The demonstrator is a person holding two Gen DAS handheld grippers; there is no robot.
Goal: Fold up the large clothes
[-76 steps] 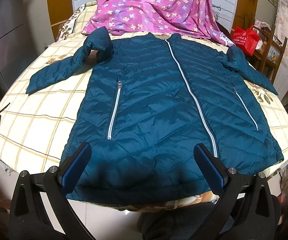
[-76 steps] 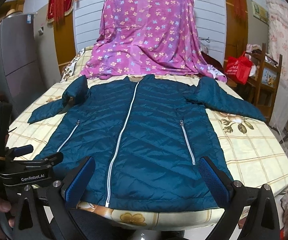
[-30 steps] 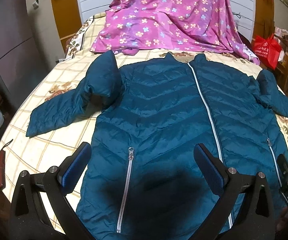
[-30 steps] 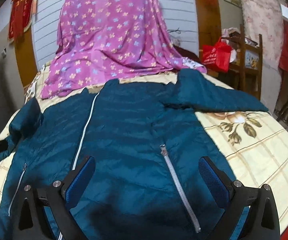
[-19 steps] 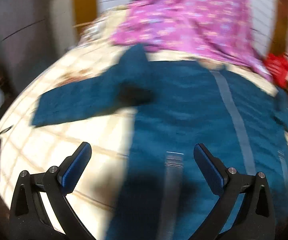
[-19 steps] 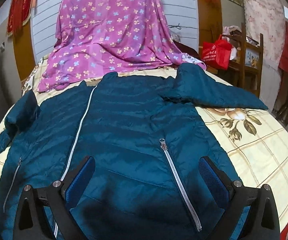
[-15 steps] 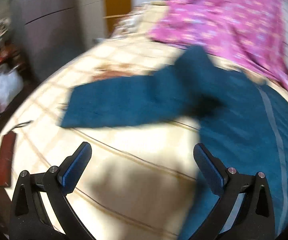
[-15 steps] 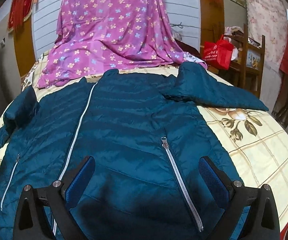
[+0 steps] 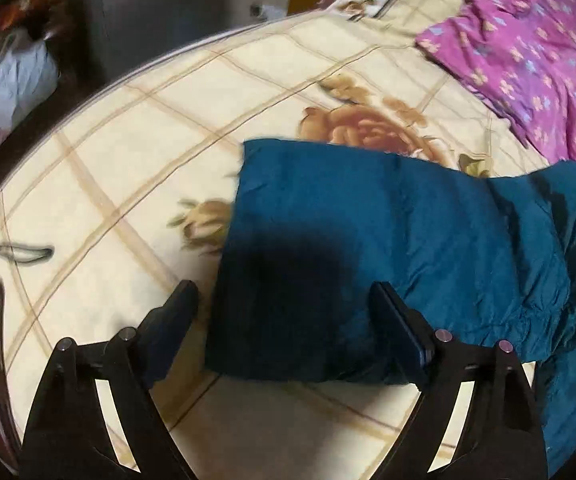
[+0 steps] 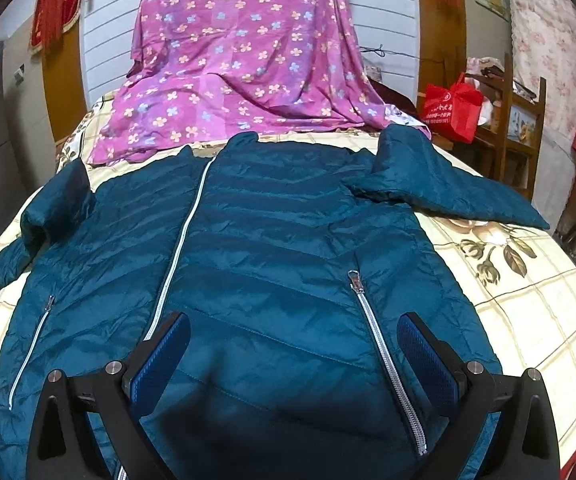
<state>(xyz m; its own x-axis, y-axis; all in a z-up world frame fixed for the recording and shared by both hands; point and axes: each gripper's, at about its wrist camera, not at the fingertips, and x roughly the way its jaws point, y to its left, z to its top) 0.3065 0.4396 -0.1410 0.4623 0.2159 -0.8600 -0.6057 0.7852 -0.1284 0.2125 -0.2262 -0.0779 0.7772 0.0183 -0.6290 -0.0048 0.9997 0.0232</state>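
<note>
- The left gripper (image 9: 284,320) is hanging over the cuff end of the jacket's left sleeve (image 9: 327,248), on the left side of the bed (image 9: 120,152). Its fingers are spread with the cuff lying between them; the jaws have just been narrowing, though the pads are not yet pressing the cloth.
- Against the view a second back, this gripper has swung away from the jacket's body and out to the sleeve, and it is now looking more steeply down.
- The step in hand appears to be taking hold of that sleeve so it can be folded in over the front. The next move is calling for a firm pinch on the cuff, then a lift and a carry to the right across the chest.
- The teal jacket (image 10: 272,280) is lying face up and zipped in the middle of the bed, both sleeves out to the sides, a purple flowered sheet (image 10: 244,64) draped at the far end.
- The right gripper (image 10: 293,354) is hovering over the near hem, fingers spread and holding nothing; its view is matching the one half a second back.
</note>
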